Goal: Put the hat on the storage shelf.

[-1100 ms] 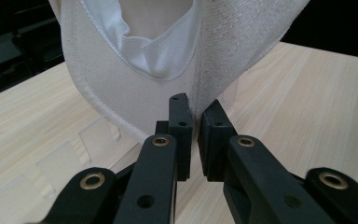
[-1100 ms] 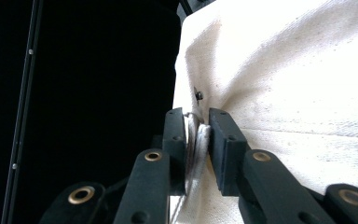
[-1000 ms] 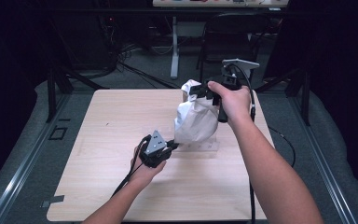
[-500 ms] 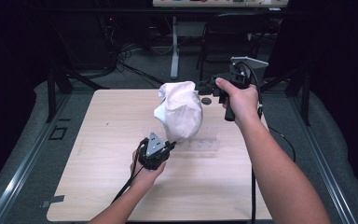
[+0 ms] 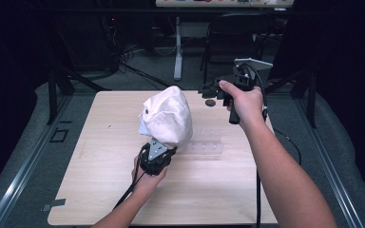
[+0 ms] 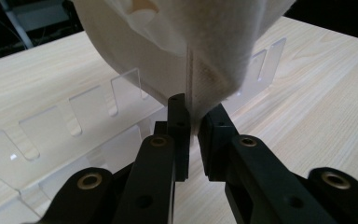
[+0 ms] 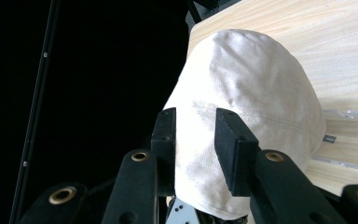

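A cream cloth cap [image 5: 168, 116] stands up over the middle of the wooden table [image 5: 100, 190]. My left gripper [image 5: 167, 149] holds it from below, shut on its seamed edge. In the left gripper view the jaws [image 6: 193, 119] pinch a stitched fold of the cap [image 6: 168, 46]. My right gripper [image 5: 210, 89] hangs in the air at the back right, apart from the cap and open. In the right gripper view its jaws [image 7: 196, 126] stand apart with the cap [image 7: 251, 88] farther off behind them.
A clear acrylic rack with slots [image 5: 208, 144] lies flat on the table just right of the cap; the same rack [image 6: 51, 130] runs behind my left jaws. A small dark round object [image 5: 210, 102] sits near the table's back edge. Chairs and cables stand beyond the table.
My right gripper has let go of the cap and drawn back to the right and up. The cap has swung left and now stands above the left gripper.
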A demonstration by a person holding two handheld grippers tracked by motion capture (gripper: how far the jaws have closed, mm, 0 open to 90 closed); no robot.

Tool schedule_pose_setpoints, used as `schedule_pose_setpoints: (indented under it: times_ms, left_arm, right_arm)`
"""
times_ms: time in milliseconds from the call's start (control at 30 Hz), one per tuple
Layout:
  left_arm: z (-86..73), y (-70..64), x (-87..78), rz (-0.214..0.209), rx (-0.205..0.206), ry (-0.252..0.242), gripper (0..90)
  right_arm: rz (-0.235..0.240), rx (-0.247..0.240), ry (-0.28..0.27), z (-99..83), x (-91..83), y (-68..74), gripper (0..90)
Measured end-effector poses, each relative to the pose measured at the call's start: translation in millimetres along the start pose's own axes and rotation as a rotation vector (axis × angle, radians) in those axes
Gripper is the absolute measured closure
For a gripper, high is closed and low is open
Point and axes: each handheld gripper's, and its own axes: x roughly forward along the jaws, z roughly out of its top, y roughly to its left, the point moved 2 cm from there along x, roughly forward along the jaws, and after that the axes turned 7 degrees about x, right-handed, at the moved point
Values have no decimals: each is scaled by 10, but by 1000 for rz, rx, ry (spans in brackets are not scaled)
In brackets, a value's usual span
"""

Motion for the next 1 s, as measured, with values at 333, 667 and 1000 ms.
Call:
schedule_pose_setpoints:
  times_ms: [333, 667, 1000]
  left_arm:
    - [-224, 36, -85, 34, -89, 35, 613]
    - [-501, -9, -275, 13, -43, 101, 542]
    - [-515, 54, -512, -8, -35, 89, 533]
  right_arm:
    - [-3, 12, -4, 2, -25, -67, 698]
    - [-40, -5, -34, -11, -77, -125, 676]
    - [-146, -108, -29, -133, -21, -128, 640]
